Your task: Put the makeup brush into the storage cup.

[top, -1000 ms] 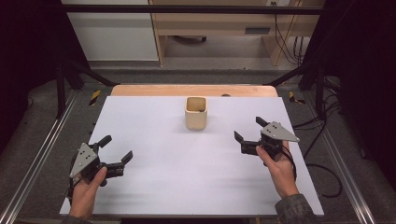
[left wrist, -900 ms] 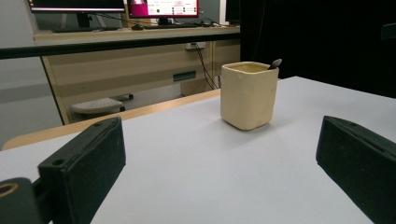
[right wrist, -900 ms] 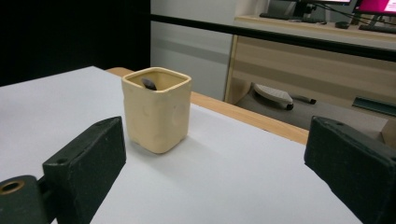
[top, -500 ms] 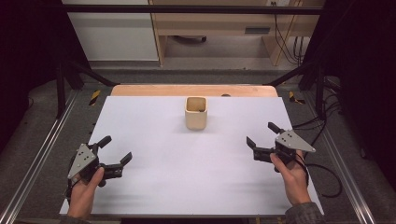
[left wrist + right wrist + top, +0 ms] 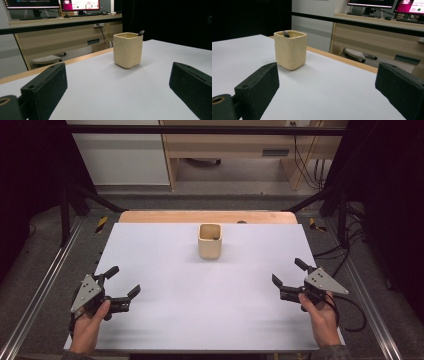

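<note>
A cream square cup [image 5: 210, 241] stands upright at the far middle of the white table [image 5: 165, 285]. A small dark object [image 5: 141, 32] pokes above its rim, also visible as the dark object [image 5: 286, 33] from the other side. My left gripper [image 5: 123, 281] is at the near left corner, open and empty, well apart from the cup [image 5: 127, 49]. My right gripper [image 5: 288, 272] is near the right edge, open and empty, its jaws spread wide toward the cup [image 5: 290, 49].
A wooden strip [image 5: 207, 216] runs along the table's far edge. Beyond it stand a desk [image 5: 62, 30] with monitors [image 5: 80, 5] and a chair base [image 5: 355, 54]. Metal rails [image 5: 40, 285] flank the table; a cable [image 5: 352, 307] trails off the right gripper.
My right gripper has drawn back toward the near right, away from the cup. The left gripper has barely moved.
</note>
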`<move>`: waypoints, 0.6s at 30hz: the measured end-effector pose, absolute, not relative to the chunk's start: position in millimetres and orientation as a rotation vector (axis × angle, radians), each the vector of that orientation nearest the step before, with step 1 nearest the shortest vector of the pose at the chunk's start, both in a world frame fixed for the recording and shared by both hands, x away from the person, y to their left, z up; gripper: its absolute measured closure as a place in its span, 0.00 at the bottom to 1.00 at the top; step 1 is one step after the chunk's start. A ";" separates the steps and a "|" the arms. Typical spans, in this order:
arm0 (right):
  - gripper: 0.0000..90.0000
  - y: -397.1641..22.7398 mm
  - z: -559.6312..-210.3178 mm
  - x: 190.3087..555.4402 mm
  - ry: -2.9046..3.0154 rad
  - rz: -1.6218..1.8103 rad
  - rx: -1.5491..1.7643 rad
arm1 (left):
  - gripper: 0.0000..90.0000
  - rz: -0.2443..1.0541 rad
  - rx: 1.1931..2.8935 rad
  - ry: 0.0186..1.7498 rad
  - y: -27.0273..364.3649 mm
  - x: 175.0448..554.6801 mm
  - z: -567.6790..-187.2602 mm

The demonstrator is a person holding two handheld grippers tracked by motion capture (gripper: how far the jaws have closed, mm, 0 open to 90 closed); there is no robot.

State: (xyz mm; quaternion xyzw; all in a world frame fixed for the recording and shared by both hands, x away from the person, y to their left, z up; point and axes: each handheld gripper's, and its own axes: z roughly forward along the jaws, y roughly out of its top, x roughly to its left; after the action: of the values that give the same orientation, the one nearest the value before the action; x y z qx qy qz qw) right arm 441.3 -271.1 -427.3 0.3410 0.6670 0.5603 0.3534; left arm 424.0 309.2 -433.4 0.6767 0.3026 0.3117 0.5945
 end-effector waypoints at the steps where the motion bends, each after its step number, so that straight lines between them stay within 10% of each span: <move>1: 0.06 -272.5 -428.3 440.7 1.724 1.447 0.879 | 0.01 0.723 1.573 0.702 309.3 424.1 -433.6; 18: 0.07 -295.0 -446.4 422.2 1.704 1.444 0.899 | 0.01 0.716 1.578 0.688 310.4 423.5 -434.7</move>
State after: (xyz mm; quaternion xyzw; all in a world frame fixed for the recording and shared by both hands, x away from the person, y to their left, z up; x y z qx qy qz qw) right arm 422.2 -295.0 -446.4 0.3486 0.6606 0.5599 0.3585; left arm 423.5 310.4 -434.7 0.6796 0.2961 0.3082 0.5962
